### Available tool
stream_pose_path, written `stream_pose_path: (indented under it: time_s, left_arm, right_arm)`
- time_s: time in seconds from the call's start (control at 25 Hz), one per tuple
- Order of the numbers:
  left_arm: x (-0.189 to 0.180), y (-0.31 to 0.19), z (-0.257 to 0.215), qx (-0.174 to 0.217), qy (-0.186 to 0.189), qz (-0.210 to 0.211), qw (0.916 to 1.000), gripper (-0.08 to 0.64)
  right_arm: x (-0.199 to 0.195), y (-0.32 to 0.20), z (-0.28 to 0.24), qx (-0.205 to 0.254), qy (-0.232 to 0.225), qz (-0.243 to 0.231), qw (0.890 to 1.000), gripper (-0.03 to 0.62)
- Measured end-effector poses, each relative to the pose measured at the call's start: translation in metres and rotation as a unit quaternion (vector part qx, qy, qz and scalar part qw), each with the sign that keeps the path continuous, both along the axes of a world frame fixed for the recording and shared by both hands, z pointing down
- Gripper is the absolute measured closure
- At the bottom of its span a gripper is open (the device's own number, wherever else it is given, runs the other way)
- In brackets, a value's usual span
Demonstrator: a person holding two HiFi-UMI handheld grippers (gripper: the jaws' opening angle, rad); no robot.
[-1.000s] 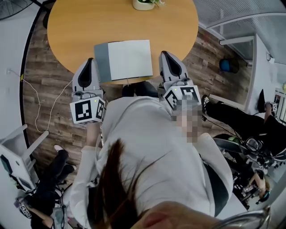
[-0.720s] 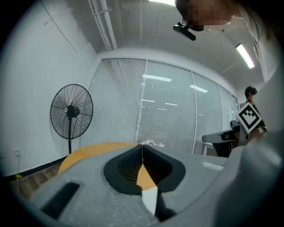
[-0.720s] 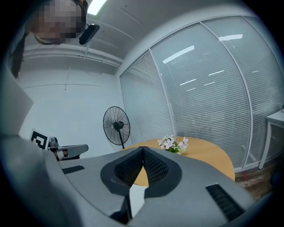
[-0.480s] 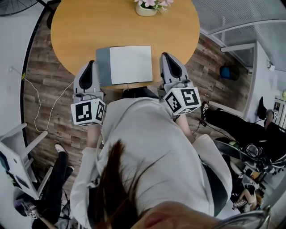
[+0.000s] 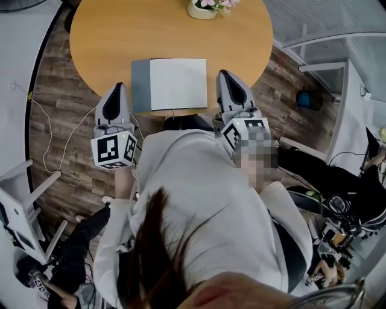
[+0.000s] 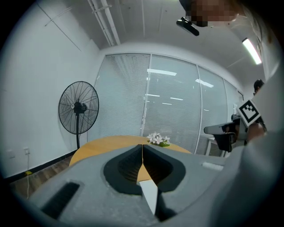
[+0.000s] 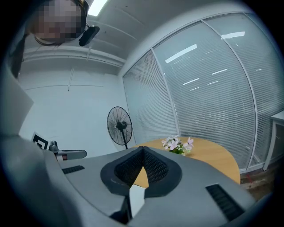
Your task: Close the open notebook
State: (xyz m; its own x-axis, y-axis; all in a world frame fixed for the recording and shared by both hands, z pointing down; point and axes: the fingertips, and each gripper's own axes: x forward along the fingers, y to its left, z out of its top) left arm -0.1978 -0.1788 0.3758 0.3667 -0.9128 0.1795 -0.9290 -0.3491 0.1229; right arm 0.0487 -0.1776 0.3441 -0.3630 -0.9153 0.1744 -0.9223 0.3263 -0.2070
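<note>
The notebook (image 5: 178,83) lies open near the front edge of the round wooden table (image 5: 102,36), a white page facing up and a grey cover (image 5: 140,84) spread out to its left. My left gripper (image 5: 116,87) hovers at the table's edge just left of the cover, jaws shut and empty. Right of the page, my right gripper (image 5: 224,73) is likewise shut with nothing in it. In the left gripper view the jaws (image 6: 142,145) meet in a line, with a sliver of white page (image 6: 150,195) below them. The right gripper view shows the same: gripper (image 7: 143,148), page (image 7: 135,199).
A pot of flowers (image 5: 205,7) stands at the table's far side. A standing fan (image 6: 78,107) is beyond the table on the left. Cables run over the wooden floor (image 5: 54,139) to the left. A white chair (image 5: 21,205) and seated persons' legs are nearby.
My left gripper has edged slightly left and lower beside the notebook. The right gripper has stayed put. The notebook has not moved.
</note>
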Motion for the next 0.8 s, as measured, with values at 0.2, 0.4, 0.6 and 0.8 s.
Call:
stream_pose_path:
  time_s: [0.2,0.4,0.6,0.8]
  left_arm:
    - [-0.012,0.014,0.038,-0.063,0.004,0.002,0.998,0.536]
    - [-0.019,0.033,0.086,-0.127,0.018,-0.005,0.9918,0.448]
    - [-0.02,0.049,0.124,-0.177,0.027,-0.007,0.9838,0.44]
    - [-0.016,0.062,0.162,-0.232,0.04,0.0,0.9719,0.413]
  right_arm:
    - [-0.004,0.004,0.004,-0.008,0.007,-0.005,1.0,0.589]
    - [-0.011,0.003,0.009,-0.018,0.018,-0.017,1.0,0.589]
    - [-0.02,0.001,0.012,-0.027,0.028,-0.031,0.999,0.589]
    - [-0.029,0.001,0.014,-0.036,0.04,-0.047,0.997,0.589]
